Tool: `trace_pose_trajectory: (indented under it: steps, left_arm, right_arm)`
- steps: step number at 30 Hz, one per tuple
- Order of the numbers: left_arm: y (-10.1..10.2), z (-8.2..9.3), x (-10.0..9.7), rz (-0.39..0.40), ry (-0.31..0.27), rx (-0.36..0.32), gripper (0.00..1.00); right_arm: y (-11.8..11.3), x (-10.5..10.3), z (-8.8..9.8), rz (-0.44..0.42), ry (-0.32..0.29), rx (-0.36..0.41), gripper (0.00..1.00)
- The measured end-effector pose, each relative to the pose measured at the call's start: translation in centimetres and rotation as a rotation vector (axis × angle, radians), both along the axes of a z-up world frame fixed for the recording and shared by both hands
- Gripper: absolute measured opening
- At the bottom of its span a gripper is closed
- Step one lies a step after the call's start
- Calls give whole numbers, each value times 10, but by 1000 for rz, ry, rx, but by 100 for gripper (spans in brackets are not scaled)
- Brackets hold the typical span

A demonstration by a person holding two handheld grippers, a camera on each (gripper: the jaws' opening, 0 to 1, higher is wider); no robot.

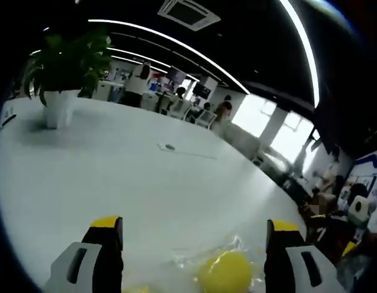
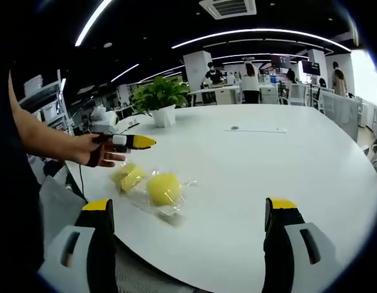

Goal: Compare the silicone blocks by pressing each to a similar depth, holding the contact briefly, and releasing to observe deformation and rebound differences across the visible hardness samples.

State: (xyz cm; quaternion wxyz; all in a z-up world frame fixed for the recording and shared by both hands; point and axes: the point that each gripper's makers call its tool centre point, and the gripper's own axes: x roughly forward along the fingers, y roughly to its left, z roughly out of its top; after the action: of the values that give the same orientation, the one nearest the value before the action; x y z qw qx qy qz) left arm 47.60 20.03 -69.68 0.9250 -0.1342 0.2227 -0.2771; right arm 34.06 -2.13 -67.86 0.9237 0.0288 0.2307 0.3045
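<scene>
Both grippers' jaws apart, empty. Lower left gripper (image 2: pixel 135 142) squarely onto yellow ball (image 2: pixel 163 188) (still bagged); press gently, hold, release.

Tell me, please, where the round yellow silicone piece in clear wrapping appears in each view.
Left gripper view: round yellow piece at the bottom edge, between the jaws, nearer the right one.
Right gripper view: left of centre, on the white table.
Shared landmark: the potted plant.
</scene>
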Motion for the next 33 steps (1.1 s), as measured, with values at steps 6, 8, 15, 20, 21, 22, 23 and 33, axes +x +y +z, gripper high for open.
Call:
trace_pose_trajectory:
  steps: [6,8,15,20,21,22,23,33]
  left_arm:
    - [16,44,-8,-72,-145,75,100]
    - [23,58,-14,-77,-155,49,100]
    - [57,82,-36,-112,-184,69,100]
    - [83,81,-53,-83,-177,43,100]
    - [92,76,-55,-51,-142,51,100]
    - [99,70,-61,-23,-92,32,100]
    - [103,71,-63,-9,-93,12,100]
    - [128,63,-97,11,-218,119,100]
  right_arm:
    - [8,6,5,35,-23,3,96]
    - [10,8,4,42,-14,0,96]
    - [15,12,6,89,-31,-45,96]
    - [16,14,5,93,-33,-37,96]
    - [16,14,4,95,-32,-37,96]
    - [16,13,2,96,-25,-38,96]
    - [16,13,1,96,-22,-41,96]
    - [12,4,-6,75,-24,-47,96]
